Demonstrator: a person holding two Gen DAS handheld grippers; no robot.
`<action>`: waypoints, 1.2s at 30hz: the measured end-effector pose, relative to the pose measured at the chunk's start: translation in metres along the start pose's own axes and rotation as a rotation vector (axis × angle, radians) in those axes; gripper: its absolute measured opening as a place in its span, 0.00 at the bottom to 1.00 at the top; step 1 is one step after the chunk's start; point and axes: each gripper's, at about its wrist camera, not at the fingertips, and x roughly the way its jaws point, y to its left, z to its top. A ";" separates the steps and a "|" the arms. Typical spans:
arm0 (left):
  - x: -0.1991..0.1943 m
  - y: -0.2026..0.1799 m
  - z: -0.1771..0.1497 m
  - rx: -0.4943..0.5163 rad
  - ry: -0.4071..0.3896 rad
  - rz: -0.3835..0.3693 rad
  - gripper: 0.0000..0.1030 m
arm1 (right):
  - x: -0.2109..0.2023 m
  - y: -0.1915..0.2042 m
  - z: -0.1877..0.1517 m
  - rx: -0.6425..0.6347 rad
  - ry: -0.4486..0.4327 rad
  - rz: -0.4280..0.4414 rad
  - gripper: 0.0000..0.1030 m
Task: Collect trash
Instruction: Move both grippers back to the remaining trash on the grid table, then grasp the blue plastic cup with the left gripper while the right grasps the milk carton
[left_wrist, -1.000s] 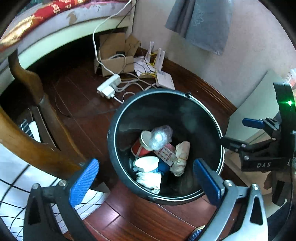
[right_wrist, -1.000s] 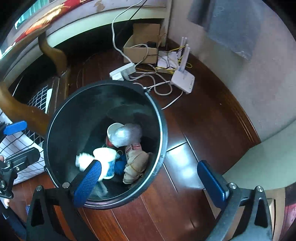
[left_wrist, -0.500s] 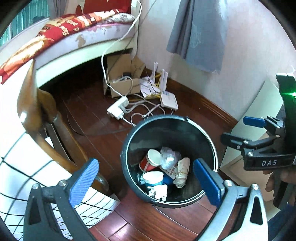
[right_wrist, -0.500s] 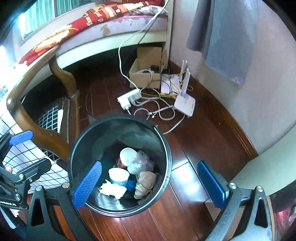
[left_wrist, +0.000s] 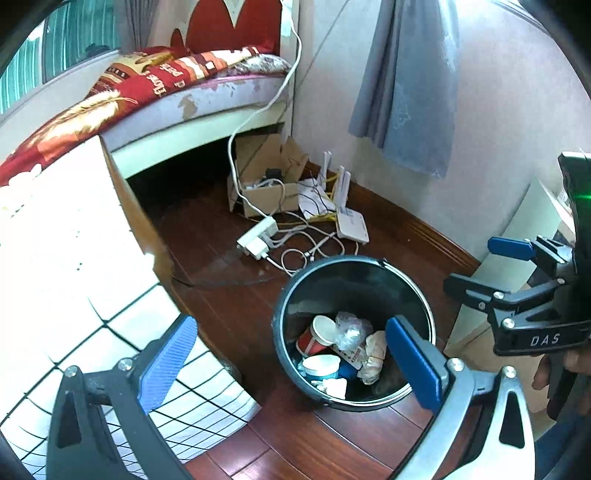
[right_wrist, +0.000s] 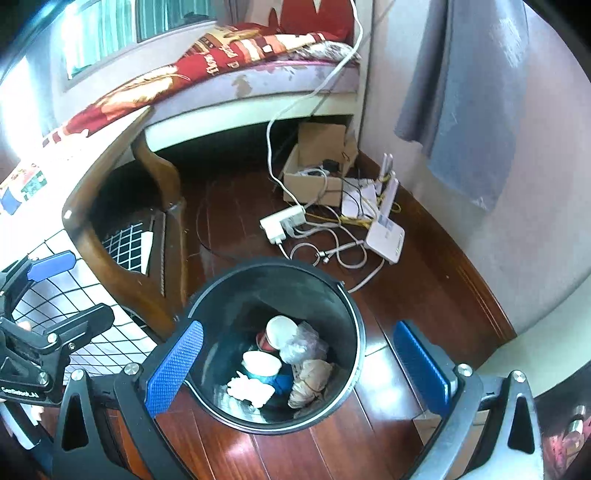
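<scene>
A black round trash bin (left_wrist: 291, 295) stands on the dark wooden floor; it also shows in the right wrist view (right_wrist: 229, 291). Inside lie paper cups (left_wrist: 320, 332), a clear plastic wad (left_wrist: 351, 332), a brown crumpled wrapper (left_wrist: 373, 360) and white tissue (right_wrist: 247, 387). My left gripper (left_wrist: 295, 363) is open and empty, high above the bin. My right gripper (right_wrist: 299, 365) is open and empty, also above the bin. The right gripper shows at the right of the left wrist view (left_wrist: 491, 266); the left gripper shows at the left of the right wrist view (right_wrist: 55, 288).
A wooden table leg (right_wrist: 155, 184) and a white checked cloth (left_wrist: 74, 295) stand left of the bin. A cardboard box (left_wrist: 266, 184), power strip (left_wrist: 258, 236), white router (left_wrist: 351, 229) and cables lie behind it. A bed (left_wrist: 166, 92) and grey hanging cloth (left_wrist: 406, 85) are at the back.
Both grippers have risen and pulled back from the bin, which now looks smaller. White tissue now lies in the bin among the trash. Both stay open.
</scene>
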 end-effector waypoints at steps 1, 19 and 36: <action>-0.004 0.003 0.001 -0.004 -0.009 0.006 1.00 | -0.002 0.004 0.003 -0.003 -0.008 0.006 1.00; -0.109 0.134 -0.008 -0.138 -0.175 0.229 1.00 | -0.035 0.143 0.074 -0.209 -0.207 0.266 1.00; -0.164 0.324 -0.061 -0.451 -0.146 0.475 0.95 | 0.024 0.374 0.176 -0.482 -0.146 0.487 1.00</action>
